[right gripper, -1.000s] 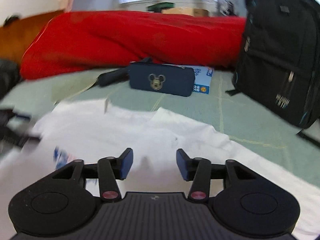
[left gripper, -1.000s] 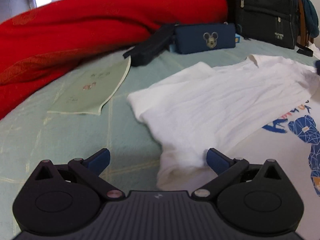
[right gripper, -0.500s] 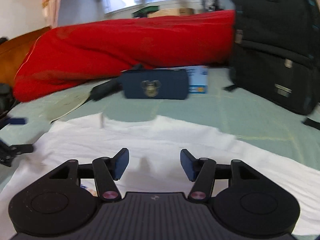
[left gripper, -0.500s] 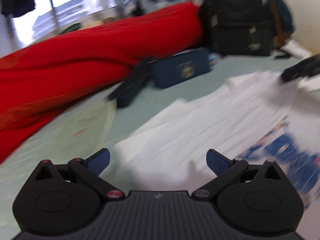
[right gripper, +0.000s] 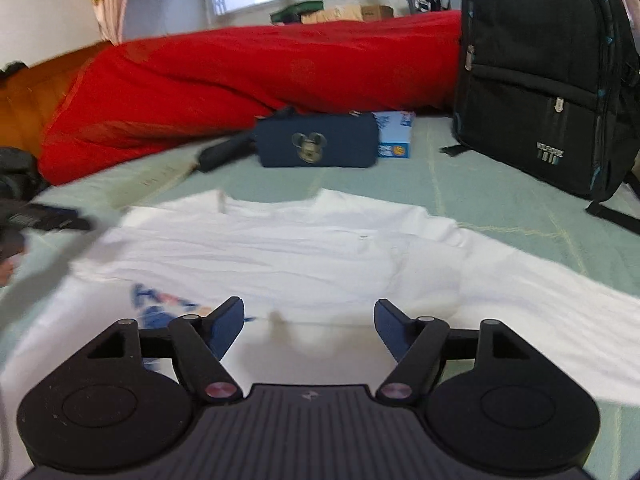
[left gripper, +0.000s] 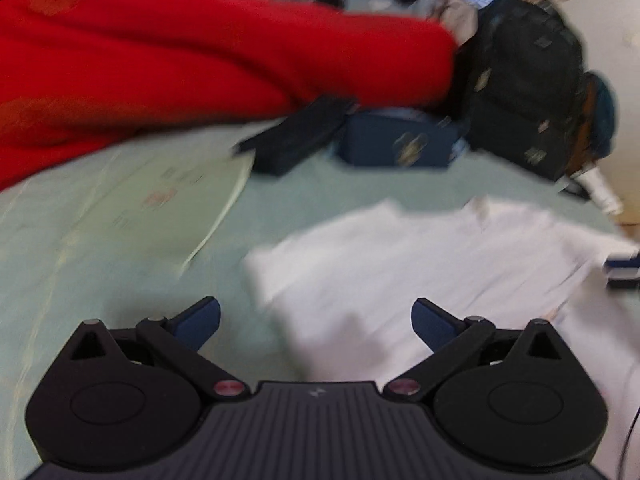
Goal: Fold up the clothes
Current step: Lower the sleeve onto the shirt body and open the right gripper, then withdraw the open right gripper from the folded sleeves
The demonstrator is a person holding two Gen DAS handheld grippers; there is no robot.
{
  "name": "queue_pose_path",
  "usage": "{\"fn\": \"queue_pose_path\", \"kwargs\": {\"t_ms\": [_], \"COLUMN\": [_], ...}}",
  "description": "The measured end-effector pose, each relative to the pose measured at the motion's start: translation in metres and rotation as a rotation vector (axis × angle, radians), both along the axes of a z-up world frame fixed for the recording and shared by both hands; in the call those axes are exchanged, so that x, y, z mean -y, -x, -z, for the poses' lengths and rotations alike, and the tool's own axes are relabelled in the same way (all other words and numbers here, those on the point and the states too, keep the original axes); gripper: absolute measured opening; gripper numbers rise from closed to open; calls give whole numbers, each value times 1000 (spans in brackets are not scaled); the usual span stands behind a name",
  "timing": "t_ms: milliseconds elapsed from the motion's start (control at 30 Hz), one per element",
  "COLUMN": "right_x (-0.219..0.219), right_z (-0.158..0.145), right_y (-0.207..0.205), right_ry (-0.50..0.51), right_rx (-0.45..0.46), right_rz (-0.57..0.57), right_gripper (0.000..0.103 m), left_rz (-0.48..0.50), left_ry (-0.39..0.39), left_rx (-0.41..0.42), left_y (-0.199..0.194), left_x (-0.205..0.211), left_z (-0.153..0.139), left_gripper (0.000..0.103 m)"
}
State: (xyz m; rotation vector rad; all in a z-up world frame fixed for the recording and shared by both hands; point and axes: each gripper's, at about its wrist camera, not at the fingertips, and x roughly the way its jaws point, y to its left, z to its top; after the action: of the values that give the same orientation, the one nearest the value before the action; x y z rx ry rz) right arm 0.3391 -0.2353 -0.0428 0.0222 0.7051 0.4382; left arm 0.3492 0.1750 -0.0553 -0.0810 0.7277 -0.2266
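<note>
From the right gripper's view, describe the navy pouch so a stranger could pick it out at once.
Find the long red blanket across the back of the pale green bed cover. Just in front of it, left of the tall black backpack, lies the navy pouch. Unlike the black case to its left and the blue-and-white box behind its right end, it carries a mouse-head emblem.

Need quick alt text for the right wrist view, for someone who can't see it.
The open right gripper hovers over a white T-shirt spread on a pale green bed, holding nothing. Behind lie a navy pouch, red quilt and black backpack.
</note>
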Motion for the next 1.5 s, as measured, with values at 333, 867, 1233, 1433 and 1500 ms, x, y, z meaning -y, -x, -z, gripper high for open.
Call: {"fn": "queue_pose_path", "kwargs": {"t_ms": [333,867,1233,1433,1500], "right_x": [5,16,16,30,32], "right_z": [0,-9,-12,-28,-30], "right_y": [37,74,95,125,134], "right_ry": [-94,-199,-231,-212,-201], "right_rx": [-31,-31,-59,-31,-25], "right_rz": [-4,41,40,76,83], "right_gripper": [81,85,87,93,93], "left_rz": [-27,-163,24,-81,-52], "left_ry": [185,164,202,206,150], "left_rx": [-193,-139,-252,-154,-118], "left_y": [-33,-72,7,38,56], "left_x": [-14,-8,15,2,14], "left_z": [40,21,20,-13,-29], "left_gripper": [101,97,98,97,97]}}
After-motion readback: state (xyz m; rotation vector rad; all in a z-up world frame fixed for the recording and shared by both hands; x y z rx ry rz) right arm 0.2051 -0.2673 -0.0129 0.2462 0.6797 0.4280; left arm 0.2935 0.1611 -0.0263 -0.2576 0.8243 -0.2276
